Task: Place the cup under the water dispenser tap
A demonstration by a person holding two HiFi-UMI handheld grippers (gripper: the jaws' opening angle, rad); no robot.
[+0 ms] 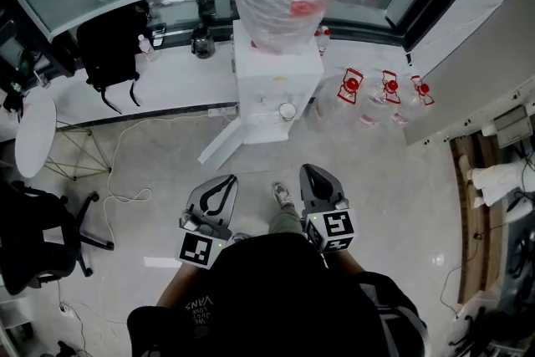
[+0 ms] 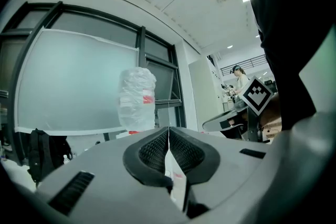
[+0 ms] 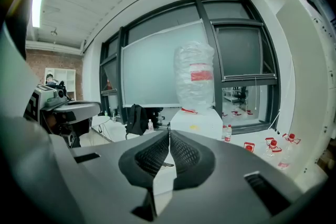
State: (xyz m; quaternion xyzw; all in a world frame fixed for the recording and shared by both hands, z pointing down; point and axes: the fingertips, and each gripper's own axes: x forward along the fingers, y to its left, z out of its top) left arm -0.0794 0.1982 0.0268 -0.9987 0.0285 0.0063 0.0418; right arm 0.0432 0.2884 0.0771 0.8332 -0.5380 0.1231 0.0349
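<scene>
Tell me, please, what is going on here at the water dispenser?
A person stands facing the water dispenser with a tool in each hand. The left hand-held gripper and the right hand-held gripper are both shut with nothing between their jaws, and both are held close to the body. The cup sits at the dispenser's front, apparently below the tap, well apart from both.

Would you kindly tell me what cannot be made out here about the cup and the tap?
- Tap: head view, too small to pick out on the dispenser.
- Cup: head view, too small to judge contents.
- Cup, both gripper views: hidden behind the shut left gripper and right gripper.
</scene>
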